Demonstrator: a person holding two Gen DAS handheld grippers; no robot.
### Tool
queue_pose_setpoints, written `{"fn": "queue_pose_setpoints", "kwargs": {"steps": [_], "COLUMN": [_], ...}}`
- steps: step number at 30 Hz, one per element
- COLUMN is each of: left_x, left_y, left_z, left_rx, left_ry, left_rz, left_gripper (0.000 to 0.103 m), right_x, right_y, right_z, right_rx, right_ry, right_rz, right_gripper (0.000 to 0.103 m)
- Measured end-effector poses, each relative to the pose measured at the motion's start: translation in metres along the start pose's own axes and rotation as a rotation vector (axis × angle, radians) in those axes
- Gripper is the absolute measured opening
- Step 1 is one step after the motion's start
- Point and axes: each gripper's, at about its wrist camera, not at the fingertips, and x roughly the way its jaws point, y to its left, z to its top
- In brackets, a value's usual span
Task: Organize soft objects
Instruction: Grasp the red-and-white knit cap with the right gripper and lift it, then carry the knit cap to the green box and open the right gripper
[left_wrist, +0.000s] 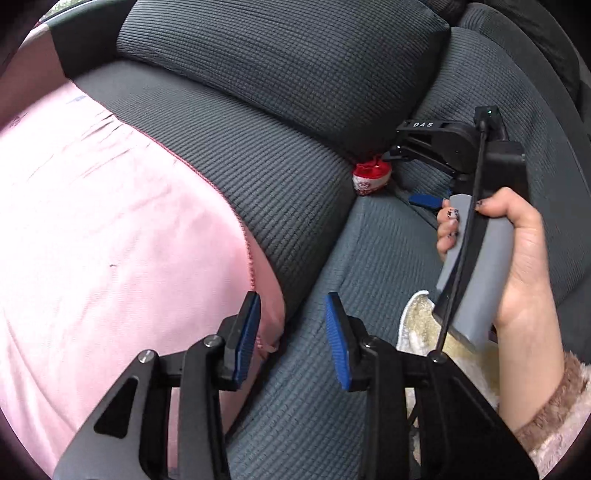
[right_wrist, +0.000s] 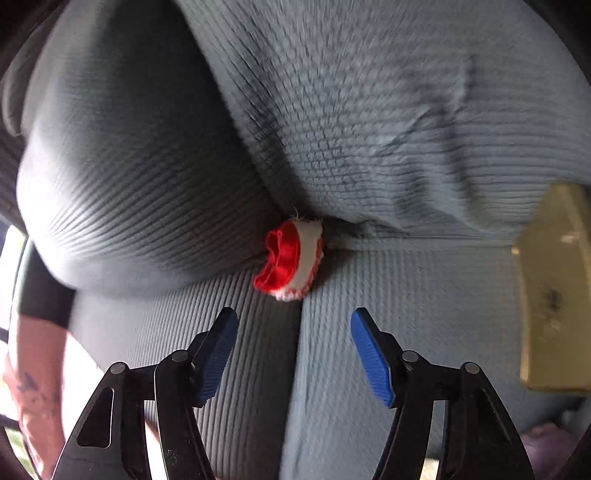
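A small red and white soft toy (right_wrist: 290, 258) is wedged in the crease where the grey sofa cushions meet; it also shows in the left wrist view (left_wrist: 370, 178). My right gripper (right_wrist: 293, 352) is open and empty, a short way in front of the toy; in the left wrist view it is beside the toy, with one blue fingertip (left_wrist: 424, 201) showing. My left gripper (left_wrist: 293, 339) is open and empty over the sofa seat, next to a pink blanket (left_wrist: 110, 240).
A dark grey cushion (left_wrist: 280, 66) leans on the sofa back (right_wrist: 369, 110). A cream fluffy cloth (left_wrist: 424, 332) lies on the seat at the right. A yellowish flat object (right_wrist: 554, 288) stands at the right edge of the right wrist view.
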Motion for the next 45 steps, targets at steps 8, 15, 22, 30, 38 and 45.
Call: {"fn": "queue_pose_setpoints", "kwargs": {"steps": [8, 15, 22, 30, 38, 45], "left_x": [-0.008, -0.007, -0.032, -0.053, -0.062, -0.072], "left_y": [0.005, -0.012, -0.034, -0.059, -0.111, -0.156], "left_z": [0.011, 0.004, -0.028, -0.066, -0.112, -0.154], "left_rx": [0.007, -0.015, 0.055, 0.153, 0.264, 0.421], "left_ry": [-0.029, -0.036, -0.063, -0.056, -0.02, -0.008], "left_rz": [-0.001, -0.026, -0.063, -0.15, -0.205, -0.212], "left_gripper": [0.033, 0.033, 0.033, 0.033, 0.034, 0.035], "right_x": [0.074, 0.028, -0.12, -0.241, -0.254, -0.229], "right_y": [0.0, -0.005, -0.03, -0.105, -0.17, -0.211], "right_z": [0.02, 0.003, -0.051, -0.152, -0.197, -0.215], "right_rx": [0.046, 0.033, -0.085, -0.216, -0.158, -0.184], "right_ry": [-0.007, -0.037, -0.071, -0.13, -0.081, -0.049], "right_rz": [-0.051, -0.029, 0.085, 0.073, 0.012, -0.296], "right_gripper": [0.037, 0.034, 0.034, 0.034, 0.034, 0.034]}}
